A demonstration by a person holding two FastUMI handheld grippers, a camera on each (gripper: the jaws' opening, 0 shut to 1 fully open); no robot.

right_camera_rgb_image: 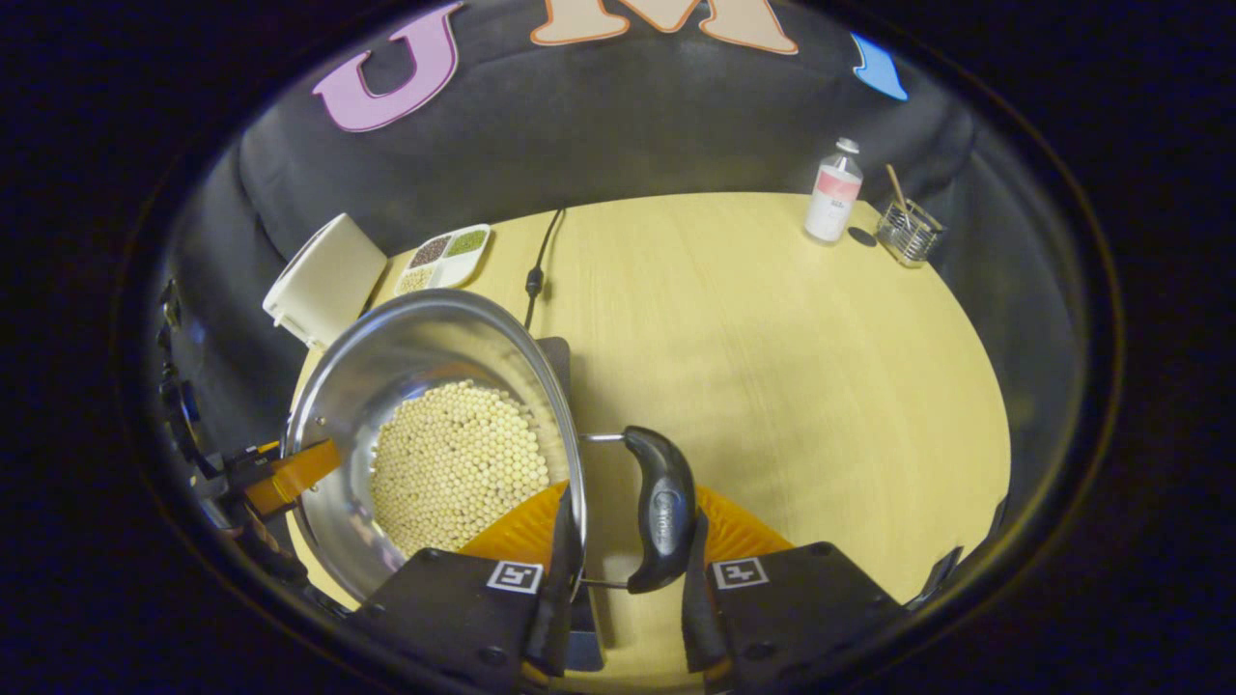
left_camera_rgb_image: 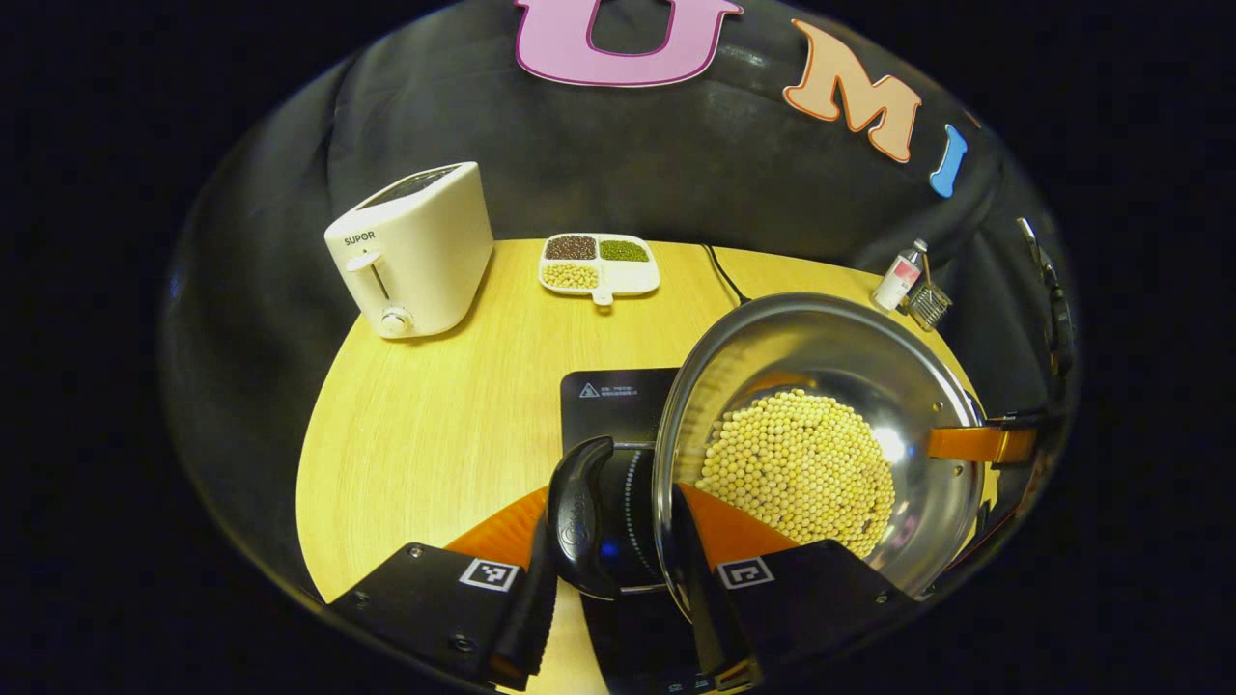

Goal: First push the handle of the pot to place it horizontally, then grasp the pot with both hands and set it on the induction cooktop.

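On table (left_camera_rgb_image: 435, 415), toaster (left_camera_rgb_image: 413, 249) marked SUPOR

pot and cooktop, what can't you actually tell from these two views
- Whether the pot rests on the induction cooktop: in the left gripper view the pot wall and left gripper cover the contact; in the right gripper view a dark corner peeks from behind the pot.
- Left gripper's hold on its side handle: fingers straddle it, contact unclear.
- Right gripper on the other handle: same doubt.
- Bottle label: too small.
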